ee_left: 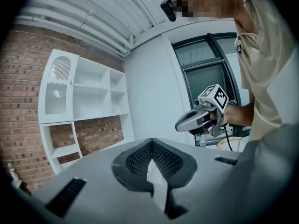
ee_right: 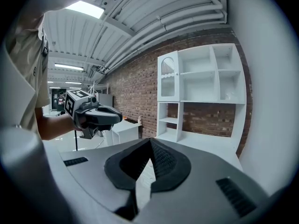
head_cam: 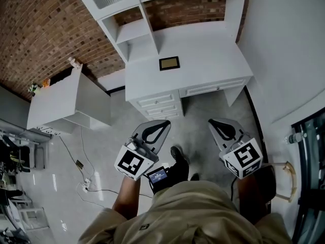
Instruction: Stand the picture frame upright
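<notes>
Dark-edged picture frame (head_cam: 169,63) lies flat mid-desk on the white desk (head_cam: 213,60), before the hutch shelves (head_cam: 133,32); probably light, stiff and breakable, best pinched at an outer edge. Left gripper (head_cam: 163,125) and right gripper (head_cam: 214,123), both closed and empty, hover short of the desk's front edge, with bare desktop around the frame.
</notes>
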Demonstrator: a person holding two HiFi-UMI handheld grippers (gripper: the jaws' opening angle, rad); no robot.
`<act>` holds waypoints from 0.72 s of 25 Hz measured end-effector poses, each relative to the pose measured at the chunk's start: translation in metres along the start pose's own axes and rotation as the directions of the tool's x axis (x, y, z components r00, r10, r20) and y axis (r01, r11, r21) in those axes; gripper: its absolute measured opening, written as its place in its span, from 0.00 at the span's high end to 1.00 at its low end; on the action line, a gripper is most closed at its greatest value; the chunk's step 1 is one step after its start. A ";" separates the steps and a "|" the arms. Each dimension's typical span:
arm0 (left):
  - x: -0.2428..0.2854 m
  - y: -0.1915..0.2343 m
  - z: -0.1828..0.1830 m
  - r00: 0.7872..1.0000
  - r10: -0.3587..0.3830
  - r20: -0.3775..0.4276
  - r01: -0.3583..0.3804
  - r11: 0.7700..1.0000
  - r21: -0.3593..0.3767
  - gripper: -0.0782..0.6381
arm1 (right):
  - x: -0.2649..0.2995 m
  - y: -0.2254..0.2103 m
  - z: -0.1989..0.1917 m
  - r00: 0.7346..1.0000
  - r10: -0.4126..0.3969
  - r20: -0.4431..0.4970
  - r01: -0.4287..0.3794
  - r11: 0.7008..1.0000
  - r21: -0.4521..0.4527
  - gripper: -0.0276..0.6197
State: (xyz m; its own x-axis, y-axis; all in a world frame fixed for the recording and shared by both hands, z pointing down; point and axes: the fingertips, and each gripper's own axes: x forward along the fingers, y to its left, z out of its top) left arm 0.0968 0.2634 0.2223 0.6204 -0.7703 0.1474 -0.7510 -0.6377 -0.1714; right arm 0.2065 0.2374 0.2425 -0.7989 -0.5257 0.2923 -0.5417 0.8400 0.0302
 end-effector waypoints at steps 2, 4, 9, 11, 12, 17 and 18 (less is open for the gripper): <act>0.018 0.022 -0.004 1.000 -0.007 0.006 0.007 1.000 -0.005 0.88 | 0.017 -0.018 0.003 1.000 -0.011 -0.011 0.011 1.000 0.001 0.95; 0.036 0.047 -0.007 1.000 -0.018 0.015 0.018 1.000 -0.004 0.88 | 0.038 -0.036 0.006 1.000 -0.020 -0.020 0.020 1.000 0.000 0.95; 0.074 0.115 -0.018 0.999 -0.045 0.026 0.045 0.999 -0.004 0.88 | 0.107 -0.079 0.020 0.999 -0.036 -0.029 0.036 0.999 0.005 0.95; 0.084 0.147 -0.020 0.998 -0.049 0.028 0.049 0.999 -0.005 0.88 | 0.136 -0.092 0.031 0.999 -0.037 -0.033 0.037 0.999 0.002 0.95; 0.088 0.162 -0.021 0.998 -0.050 0.031 0.050 0.999 -0.006 0.88 | 0.150 -0.097 0.036 0.999 -0.039 -0.035 0.039 0.999 -0.001 0.95; 0.107 0.229 -0.031 0.998 -0.048 0.029 0.048 0.999 -0.013 0.88 | 0.212 -0.126 0.058 0.998 -0.056 -0.032 0.056 0.998 -0.008 0.95; 0.110 0.240 -0.034 0.999 -0.045 0.029 0.046 0.999 -0.018 0.88 | 0.223 -0.131 0.060 0.998 -0.056 -0.036 0.056 0.998 -0.008 0.95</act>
State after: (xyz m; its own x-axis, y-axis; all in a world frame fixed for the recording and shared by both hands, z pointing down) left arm -0.0231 0.0258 0.2300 0.6599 -0.7405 0.1269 -0.7259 -0.6720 -0.1466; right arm 0.0836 0.0022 0.2464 -0.7573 -0.5668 0.3242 -0.5834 0.8104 0.0541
